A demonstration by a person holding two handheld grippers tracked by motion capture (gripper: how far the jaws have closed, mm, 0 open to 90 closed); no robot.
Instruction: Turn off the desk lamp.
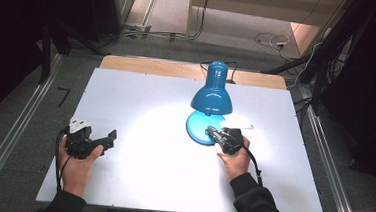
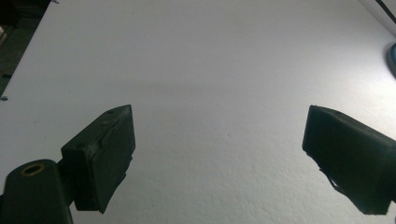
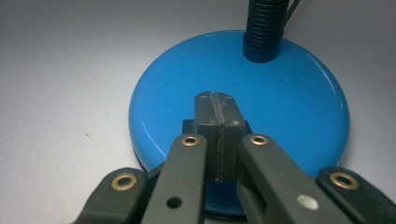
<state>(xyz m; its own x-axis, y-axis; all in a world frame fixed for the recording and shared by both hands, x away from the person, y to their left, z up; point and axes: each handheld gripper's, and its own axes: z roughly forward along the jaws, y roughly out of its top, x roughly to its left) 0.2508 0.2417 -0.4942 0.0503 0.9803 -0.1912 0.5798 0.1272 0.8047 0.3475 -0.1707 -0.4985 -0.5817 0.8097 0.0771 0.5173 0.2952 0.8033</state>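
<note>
The lamp's blue base [image 3: 243, 98] sits right under my right gripper [image 3: 215, 100], whose jaws are pressed together over it, empty. The shade [image 1: 213, 90] hangs just beyond. My left gripper [image 1: 107, 139] rests well to the left, jaws spread wide over the white table [image 2: 210, 70].

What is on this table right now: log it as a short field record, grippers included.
surface: white table top, lit by a bright pool of light under the lamp
lamp: blue desk lamp, switched on, shade facing down
lamp base: round blue base, ribbed neck rising from its far side
right gripper: jaws shut together, tips over the base, nothing between them
left gripper: jaws wide open above bare table, well apart from the lamp
cable: lamp cord runs off the far edge
</note>
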